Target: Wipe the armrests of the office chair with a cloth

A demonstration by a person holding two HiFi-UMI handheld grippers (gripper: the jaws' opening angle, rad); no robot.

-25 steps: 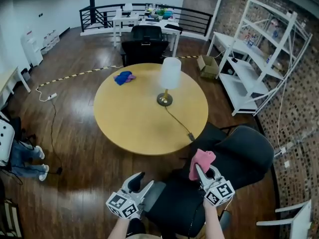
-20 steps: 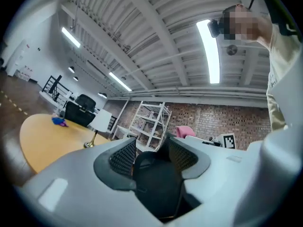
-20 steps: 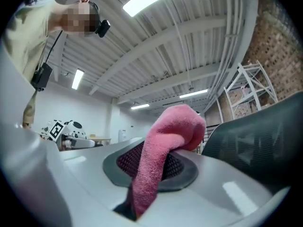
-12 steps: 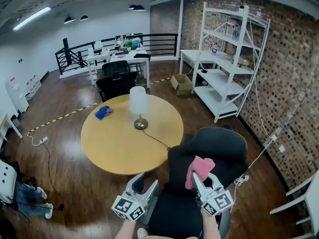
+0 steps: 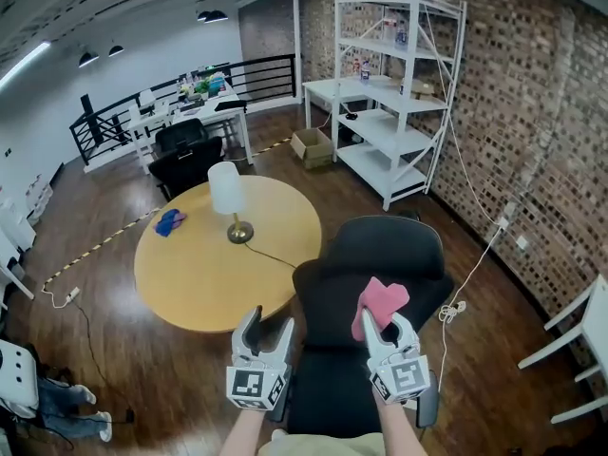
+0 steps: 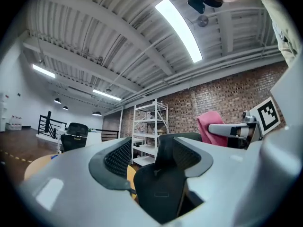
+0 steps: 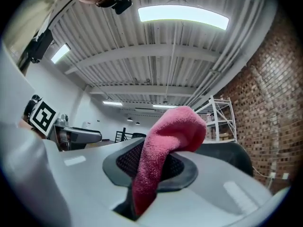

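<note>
The black office chair (image 5: 389, 255) stands right in front of me, its back toward the table. My right gripper (image 5: 385, 323) is shut on a pink cloth (image 5: 378, 304), held above the seat (image 5: 332, 378); the cloth (image 7: 165, 150) folds over the jaws in the right gripper view. My left gripper (image 5: 270, 324) hovers at the chair's left side. Its jaws are opening, with nothing between them. In the left gripper view the chair (image 6: 158, 188) shows through the gap, and the cloth (image 6: 211, 129) hangs at the right. A dark armrest end (image 5: 429, 402) peeks out beside my right wrist.
A round yellow table (image 5: 190, 274) behind the chair carries a lamp (image 5: 228, 198) and a blue cloth (image 5: 171, 221). White shelving (image 5: 389, 84) lines the brick wall. Another black chair (image 5: 185, 164) and a cardboard box (image 5: 312, 143) stand farther back; a white chair (image 5: 579, 350) is at the right.
Both grippers have risen in front of the chair, and the view has swung up and right, from the table toward the shelving. The pink cloth stays in the right gripper.
</note>
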